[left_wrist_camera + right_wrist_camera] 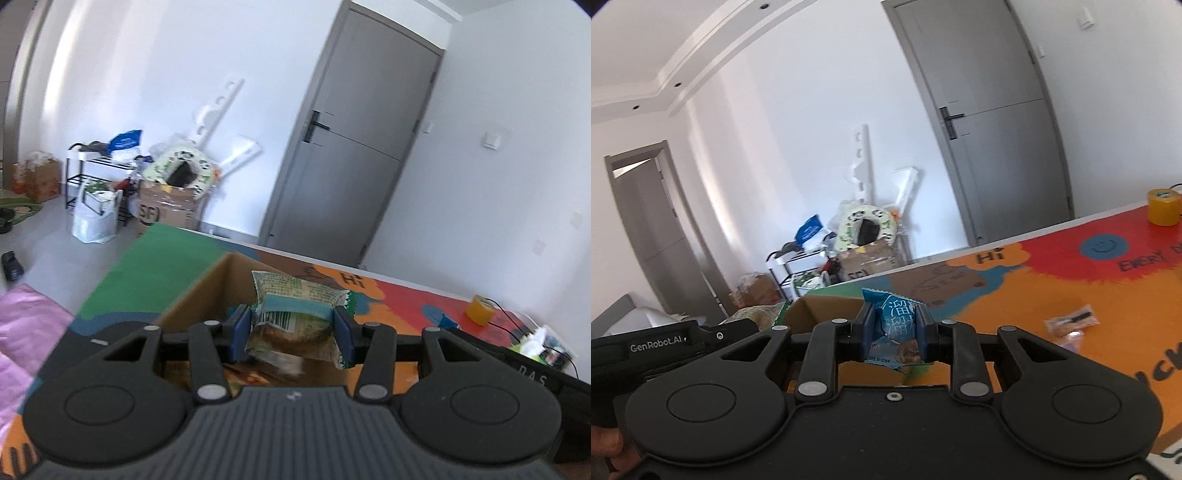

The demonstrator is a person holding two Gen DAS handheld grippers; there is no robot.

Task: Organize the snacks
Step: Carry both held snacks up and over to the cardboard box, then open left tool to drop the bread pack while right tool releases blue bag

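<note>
Green packet: your left hand-held gripper [291, 332] clamps the green snack packet [299, 310] above the cardboard box [207, 291].
Blue packet: your right hand-held gripper [892, 332] pinches the blue snack packet [895, 328] narrowly, over the tabletop [1015, 302] beside the box.

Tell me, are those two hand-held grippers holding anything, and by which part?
Yes. The left hand-held gripper pinches a green snack packet across its middle; the right hand-held gripper squeezes a blue snack packet by its sides.
</note>
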